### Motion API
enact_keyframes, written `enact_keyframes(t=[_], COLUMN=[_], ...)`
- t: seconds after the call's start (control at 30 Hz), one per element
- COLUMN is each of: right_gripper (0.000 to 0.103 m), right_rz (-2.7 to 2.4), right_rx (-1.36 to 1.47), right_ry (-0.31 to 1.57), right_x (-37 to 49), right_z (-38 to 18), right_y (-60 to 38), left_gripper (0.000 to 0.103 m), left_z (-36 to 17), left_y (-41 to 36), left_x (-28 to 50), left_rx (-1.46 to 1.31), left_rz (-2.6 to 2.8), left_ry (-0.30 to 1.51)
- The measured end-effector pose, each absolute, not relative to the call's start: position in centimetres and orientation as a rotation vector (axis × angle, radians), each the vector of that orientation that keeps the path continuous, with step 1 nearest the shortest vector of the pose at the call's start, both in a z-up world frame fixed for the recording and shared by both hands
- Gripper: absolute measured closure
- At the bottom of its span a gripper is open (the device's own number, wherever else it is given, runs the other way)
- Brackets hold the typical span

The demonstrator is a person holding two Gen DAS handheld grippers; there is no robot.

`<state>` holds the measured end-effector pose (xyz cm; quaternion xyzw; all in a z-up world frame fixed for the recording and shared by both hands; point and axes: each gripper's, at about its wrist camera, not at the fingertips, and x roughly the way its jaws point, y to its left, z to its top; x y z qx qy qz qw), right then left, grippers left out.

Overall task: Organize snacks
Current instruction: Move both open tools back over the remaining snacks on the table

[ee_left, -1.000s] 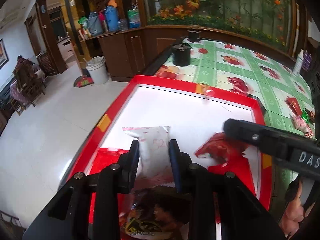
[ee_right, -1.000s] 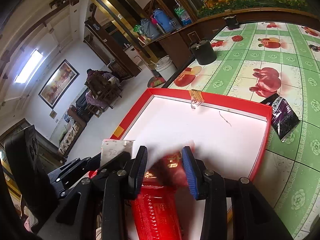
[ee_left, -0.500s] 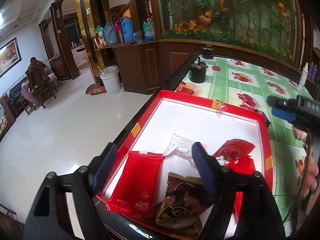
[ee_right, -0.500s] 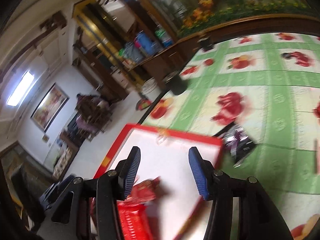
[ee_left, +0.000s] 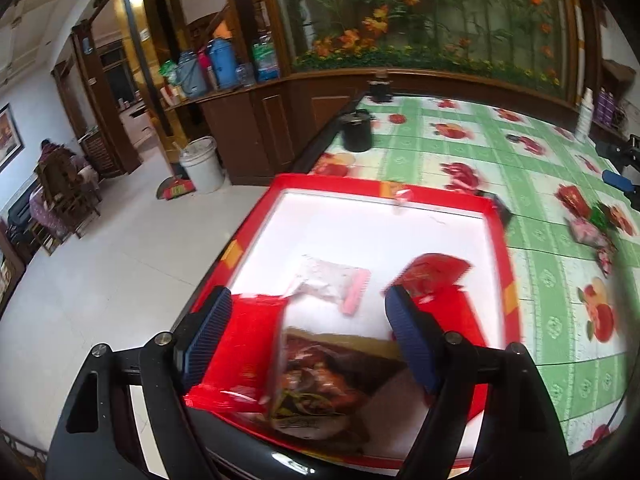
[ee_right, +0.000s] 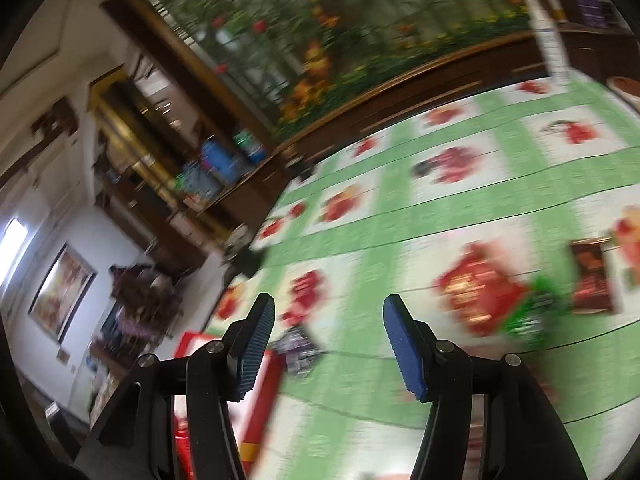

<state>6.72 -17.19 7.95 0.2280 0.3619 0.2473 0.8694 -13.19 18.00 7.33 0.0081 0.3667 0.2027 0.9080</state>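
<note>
- Since a sec ago: left tongs [ee_left: 306,316] have let go of the white-and-pink packet [ee_left: 332,285], which was pinched upright between the pads then; it now lies flat on the white floor of the red tray [ee_left: 496,240].
- Right tongs [ee_right: 328,322] have swung out of the tray, away from the red snack, and now hang over the green fruit-print worktop [ee_right: 400,224]; that view is heavily motion-blurred.
- Left tongs: released, jaws wide, nothing pressed between the pads. They hover above the tray's near end.
- Right tongs: jaws opening, nothing between them.
- Inside tray, near end: flat red pouch [ee_left: 248,344] at left, dark brown snack bag [ee_left: 320,380] w/ a food photo in the middle, red foil packet [ee_left: 436,270] at right, white-and-pink packet between them, further in.
- Print on all packs is too smeared to read; no brand legible in either view.
- Outside tray: dark purple packet [ee_right: 298,346] just beside the tray's far corner.
- Loose snacks on worktop, right side: red pack [ee_right: 476,292], green pack [ee_right: 536,312] touching it, brown pack [ee_right: 592,276] close by – prob. chocolate, can't confirm.
- Black pot [ee_left: 357,135] stands near the worktop's far left edge.
- Background: a person seated on a chair [ee_left: 60,192]; white bucket [ee_left: 202,164] on the floor.
</note>
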Motion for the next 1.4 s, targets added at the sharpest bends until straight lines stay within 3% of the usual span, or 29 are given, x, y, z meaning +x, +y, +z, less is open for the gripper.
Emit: enact_keyframes(t=[0.37,0.6,1.0,1.27,1.4], right_gripper=[0.043,0.043,0.043,0.043,0.032], right_rz=[0.307,0.359,0.407,0.479,0.469], right_rx=[0.448,0.360,0.342,0.080,-0.067], right_ry=[0.957,1.069,1.105,1.173,1.143], right_x=[9.0,8.4,8.2,6.7,5.5], right_z=[4.5,3.1,2.8,2.2,1.9], right_y=[-26.6,-24.9,-23.7,-18.3,-15.7], left_gripper=[0.024,0.024,0.024,0.024,0.024], left_z=[8.9,7.2,7.9,7.0,6.2], left_y=[9.3,4.0,3.8,2.5,2.5], left_x=[-9.1,-8.2,-5.5,-3.6,-3.0], left_rx=[0.129,0.253,0.268,0.273,0.284], left_rz=[0.203,0.096,0.077,0.053,0.054], left_ry=[0.761,0.802,0.813,0.850,0.891])
